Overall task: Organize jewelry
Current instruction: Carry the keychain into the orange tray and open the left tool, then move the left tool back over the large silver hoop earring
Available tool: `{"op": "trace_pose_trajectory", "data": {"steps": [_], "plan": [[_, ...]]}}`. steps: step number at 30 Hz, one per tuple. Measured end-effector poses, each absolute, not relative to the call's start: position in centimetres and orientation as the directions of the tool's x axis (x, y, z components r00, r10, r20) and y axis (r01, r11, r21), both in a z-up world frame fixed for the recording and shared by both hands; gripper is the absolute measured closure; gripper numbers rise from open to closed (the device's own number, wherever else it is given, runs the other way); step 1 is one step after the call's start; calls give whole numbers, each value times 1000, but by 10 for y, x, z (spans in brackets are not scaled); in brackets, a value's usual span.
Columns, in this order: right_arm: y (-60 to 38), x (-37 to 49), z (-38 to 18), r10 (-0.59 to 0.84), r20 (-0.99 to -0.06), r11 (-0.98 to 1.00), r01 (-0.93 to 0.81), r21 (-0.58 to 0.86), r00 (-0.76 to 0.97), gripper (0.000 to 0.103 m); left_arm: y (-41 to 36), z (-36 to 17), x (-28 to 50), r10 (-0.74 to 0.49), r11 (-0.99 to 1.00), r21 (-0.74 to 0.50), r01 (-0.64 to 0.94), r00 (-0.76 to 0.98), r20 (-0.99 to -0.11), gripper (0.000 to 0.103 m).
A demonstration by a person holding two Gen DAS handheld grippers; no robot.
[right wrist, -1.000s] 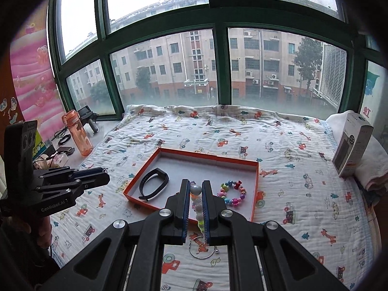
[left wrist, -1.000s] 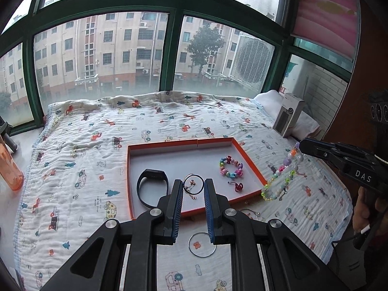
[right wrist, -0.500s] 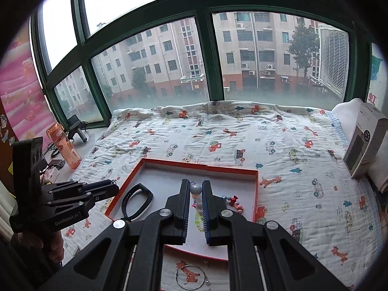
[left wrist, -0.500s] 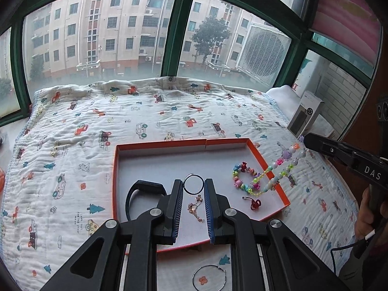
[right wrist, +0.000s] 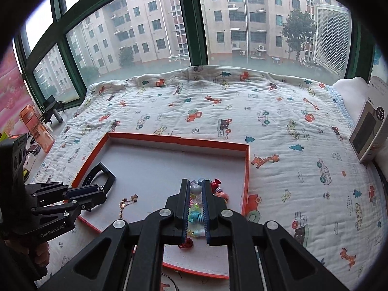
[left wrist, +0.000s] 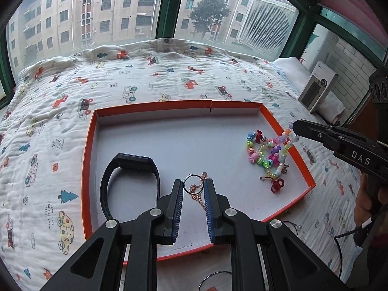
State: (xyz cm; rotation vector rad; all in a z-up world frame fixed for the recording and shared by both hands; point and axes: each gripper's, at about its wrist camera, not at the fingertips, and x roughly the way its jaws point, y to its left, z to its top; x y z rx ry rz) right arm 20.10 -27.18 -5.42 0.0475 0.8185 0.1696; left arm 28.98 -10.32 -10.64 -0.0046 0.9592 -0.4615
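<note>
Between right gripper [right wrist: 196, 191] pads, bead string [right wrist: 196, 189]

- The left wrist view looks forward and steeply down along the left tongs [left wrist: 192, 184], close above the near edge of the orange tray [left wrist: 88, 169] on the bed [left wrist: 145, 72].
- The right wrist view looks down along the right tongs [right wrist: 196, 189], close over the tray's right half.
- Both share tray, bed and window [right wrist: 194, 24] at 12 o'clock; each shows the other tongs.
</note>
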Motion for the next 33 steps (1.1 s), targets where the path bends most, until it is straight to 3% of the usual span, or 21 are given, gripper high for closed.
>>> {"op": "trace_pose_trajectory", "data": {"steps": [12,20,23,26,33], "plan": [[-274,204,-67,168,-748,986,-120,118,643,89,-107,-126,295,-352,911,-192,366,445,-824,83],[-275,191,-55,173,-735,985,-129,117,655,78,-103,-117,286,-355,912,-199,360,446,-822,82],[-272,178,-47,172,-727,984,-143,102,665,76,-99,-106,276,-358,913,-203,353,459,-813,80],[-270,163,-43,176,-726,983,-156,95,665,75,-94,-95,262,-359,915,-204,347,471,-806,69],[-271,127,-52,210,-744,977,-169,133,634,74,-81,-80,220,-365,915,-211,342,486,-794,68]]}}
